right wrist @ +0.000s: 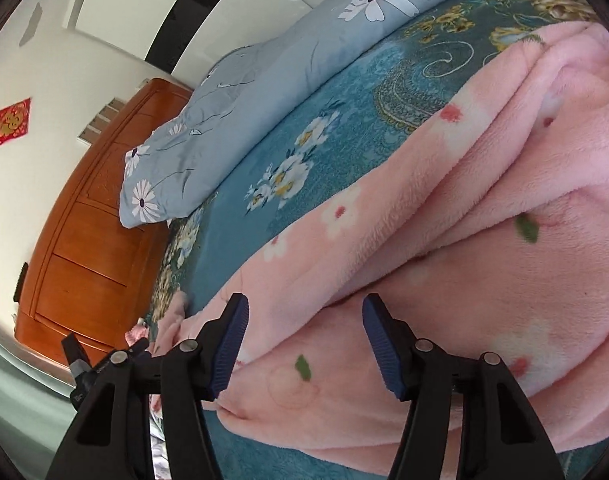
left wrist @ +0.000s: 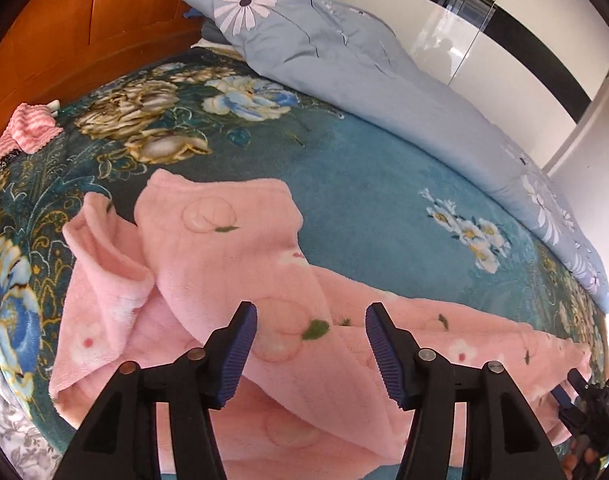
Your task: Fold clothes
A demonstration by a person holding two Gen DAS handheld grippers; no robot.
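A fluffy pink garment (left wrist: 224,248) printed with small flowers and green leaves lies rumpled on the bed, with one part folded over at the far left. My left gripper (left wrist: 311,312) hangs open just above its near part, and no cloth is pinched between the blue pads. In the right wrist view the same pink garment (right wrist: 484,200) lies in thick folds. My right gripper (right wrist: 305,304) stands open over a fold near the edge, its pads not pressing on the cloth. The right gripper also shows at the garment's far right end (left wrist: 576,392).
A teal floral blanket (left wrist: 364,184) covers the bed. A grey-blue daisy quilt (left wrist: 344,48) is heaped along the far side. The orange wooden headboard (left wrist: 64,28) stands at the left, with a pink striped cloth (left wrist: 24,128) beside it. A white wardrobe (left wrist: 484,40) is behind.
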